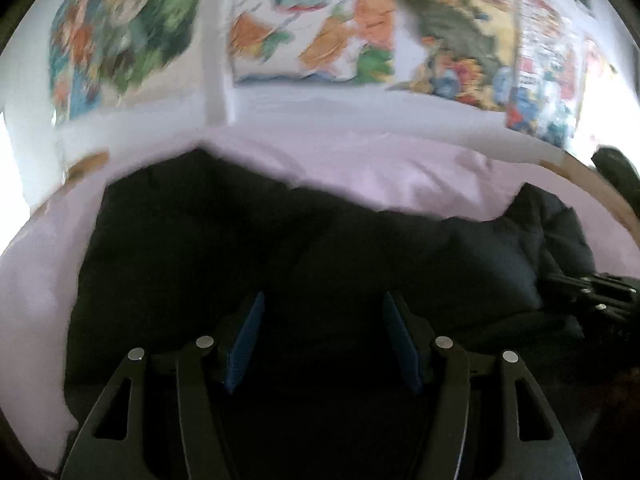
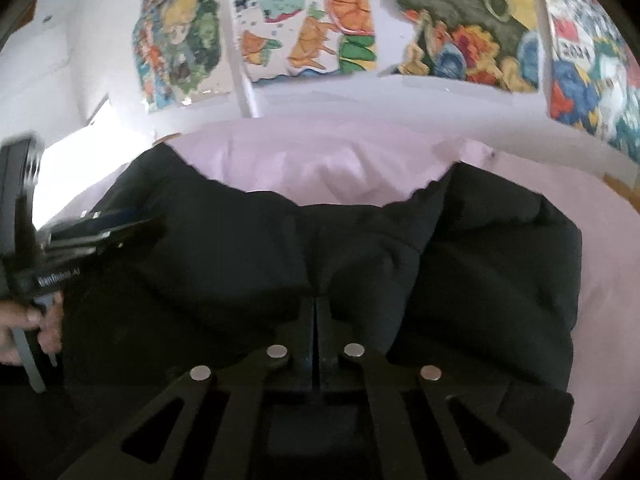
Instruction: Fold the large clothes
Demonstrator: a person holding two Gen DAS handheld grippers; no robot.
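A large black padded garment [image 1: 280, 248] lies bunched on a pink bed sheet [image 1: 380, 172]. My left gripper [image 1: 324, 320] hovers over its near part, open, and nothing sits between the blue pads [image 1: 246, 340]. In the right wrist view the same garment [image 2: 480, 264] spreads across the sheet [image 2: 320, 160]. My right gripper [image 2: 315, 310] is shut, and a raised fold of the black cloth runs straight into its tips. The left gripper [image 2: 120, 222] shows at the left edge, held by a person's hand [image 2: 28, 320]. The right gripper's fingers [image 1: 592, 294] show at the right edge of the left wrist view.
A white wall with several colourful posters [image 2: 312, 24] rises behind the bed. A wooden bed edge [image 1: 600, 184] curves along the right. Bare pink sheet lies beyond the garment and to its right [image 2: 600, 280].
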